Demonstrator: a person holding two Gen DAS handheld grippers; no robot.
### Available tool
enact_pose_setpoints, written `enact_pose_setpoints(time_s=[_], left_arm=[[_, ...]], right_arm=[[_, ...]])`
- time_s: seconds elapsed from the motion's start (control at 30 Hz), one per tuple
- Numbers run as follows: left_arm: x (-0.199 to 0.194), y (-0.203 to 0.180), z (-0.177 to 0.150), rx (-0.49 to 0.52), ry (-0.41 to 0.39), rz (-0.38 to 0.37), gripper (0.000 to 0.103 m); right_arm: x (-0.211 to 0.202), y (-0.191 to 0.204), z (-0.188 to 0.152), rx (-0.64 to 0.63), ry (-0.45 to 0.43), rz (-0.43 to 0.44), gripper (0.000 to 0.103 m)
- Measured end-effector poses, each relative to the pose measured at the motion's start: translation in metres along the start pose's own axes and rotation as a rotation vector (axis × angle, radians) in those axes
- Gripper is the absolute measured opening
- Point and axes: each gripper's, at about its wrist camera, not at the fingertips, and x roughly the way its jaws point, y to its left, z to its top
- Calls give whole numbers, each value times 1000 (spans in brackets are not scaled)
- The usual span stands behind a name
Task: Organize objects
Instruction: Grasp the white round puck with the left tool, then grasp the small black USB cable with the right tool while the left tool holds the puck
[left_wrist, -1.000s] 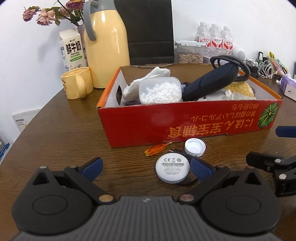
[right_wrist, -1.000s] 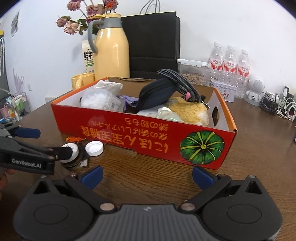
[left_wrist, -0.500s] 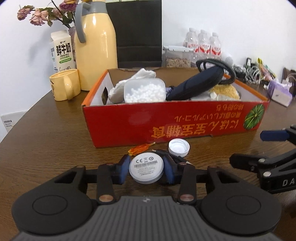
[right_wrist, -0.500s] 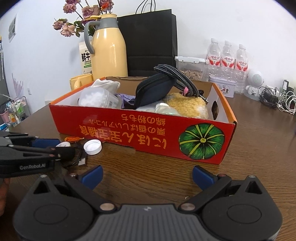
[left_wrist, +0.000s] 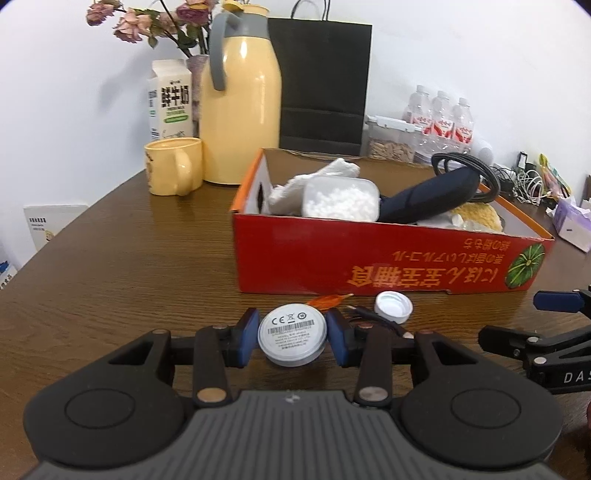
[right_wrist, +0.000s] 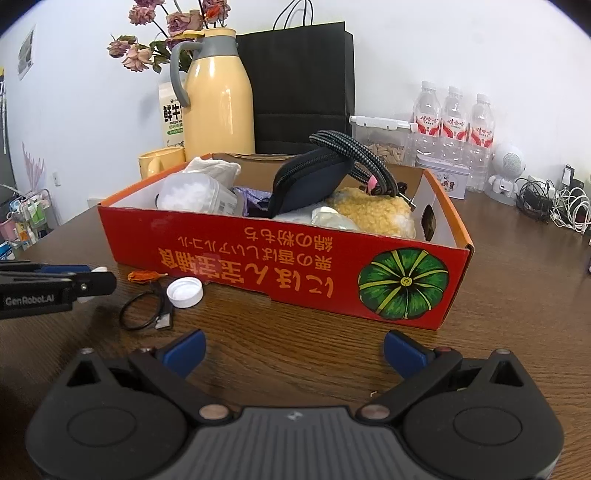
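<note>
The left gripper (left_wrist: 291, 336) jaws are gripping the white round disc (left_wrist: 292, 338); the right gripper (right_wrist: 293, 350) jaws are standing open. The red box (right_wrist: 295, 269) is blocking ahead, a bottle cap (right_wrist: 184, 292) lying beside it.

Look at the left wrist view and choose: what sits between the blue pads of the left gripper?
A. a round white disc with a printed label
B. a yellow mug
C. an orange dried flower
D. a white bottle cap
A. The left gripper is closed on the round white disc, its blue pads pressing either side, while the white bottle cap lies apart on the table by the red box.
</note>
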Motion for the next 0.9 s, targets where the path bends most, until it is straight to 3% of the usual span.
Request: enact_pose_setpoints(time_s=[0.57,0.73,0.9], left_arm=[[-13,48,-5,-16,-37,103,41],[-17,60,-7,-42,-44,108,41],[-19,67,-7,-67,-50,96,41]], right_arm=[[9,57,9,-94,1,99,100],[19,78,15,-114,15,139,94],[28,93,20,-121,38,162,71]])
